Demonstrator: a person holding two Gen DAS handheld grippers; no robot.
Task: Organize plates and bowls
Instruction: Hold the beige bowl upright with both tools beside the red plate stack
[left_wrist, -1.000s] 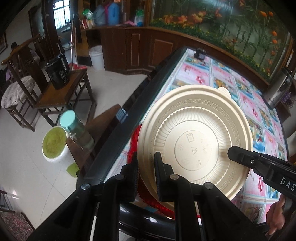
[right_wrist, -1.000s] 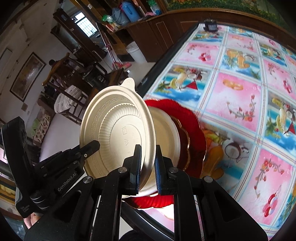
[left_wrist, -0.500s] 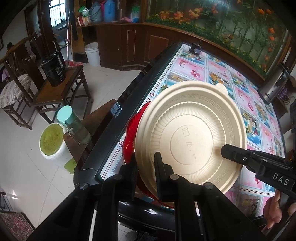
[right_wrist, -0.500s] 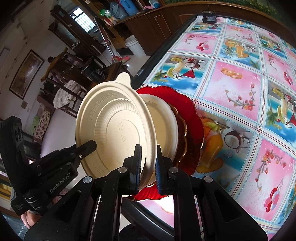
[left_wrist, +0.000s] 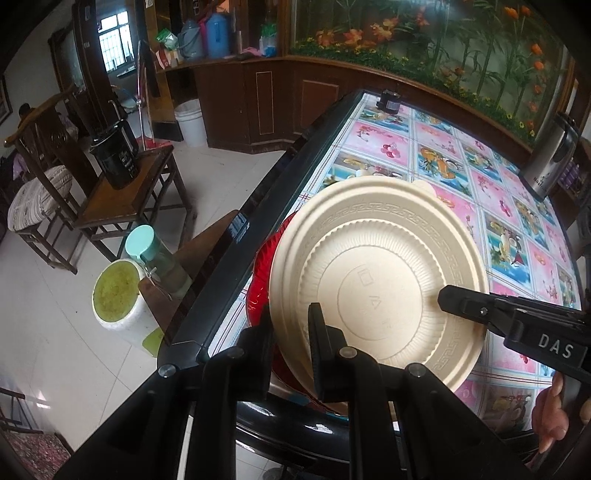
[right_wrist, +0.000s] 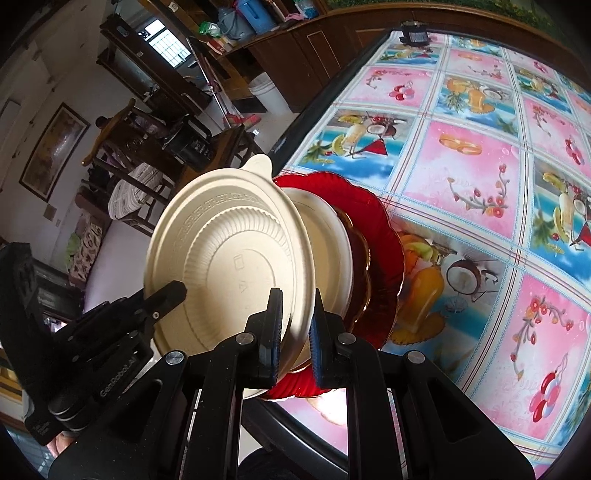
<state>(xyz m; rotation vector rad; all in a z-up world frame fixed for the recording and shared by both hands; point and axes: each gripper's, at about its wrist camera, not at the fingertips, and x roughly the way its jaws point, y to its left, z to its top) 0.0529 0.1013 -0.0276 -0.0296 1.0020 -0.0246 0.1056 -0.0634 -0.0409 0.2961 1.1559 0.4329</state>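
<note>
A cream bowl (left_wrist: 376, 273) (right_wrist: 229, 258) with a ribbed, embossed underside hangs tilted, bottom toward me, over the table's near corner. My left gripper (left_wrist: 291, 332) is shut on its near rim. My right gripper (right_wrist: 295, 328) is shut on the rim at the other side. Each shows in the other's view: the right gripper (left_wrist: 458, 299) and the left gripper (right_wrist: 170, 291). Just behind the bowl lies a stack: a red plate (right_wrist: 384, 236) (left_wrist: 262, 266), an amber plate (right_wrist: 360, 266) and a second cream bowl (right_wrist: 328, 243) on top.
The table (left_wrist: 461, 155) (right_wrist: 480, 166) has a fruit-print cloth and a black edge. A steel kettle (left_wrist: 550, 162) and a small black object (left_wrist: 389, 101) stand at its far side. On the floor side are a teal-capped bottle (left_wrist: 147, 247), a white bucket (left_wrist: 114, 291) and wooden chairs (left_wrist: 122, 199).
Both grippers keep the same hold on the cream bowl. It has barely shifted above the stack.
</note>
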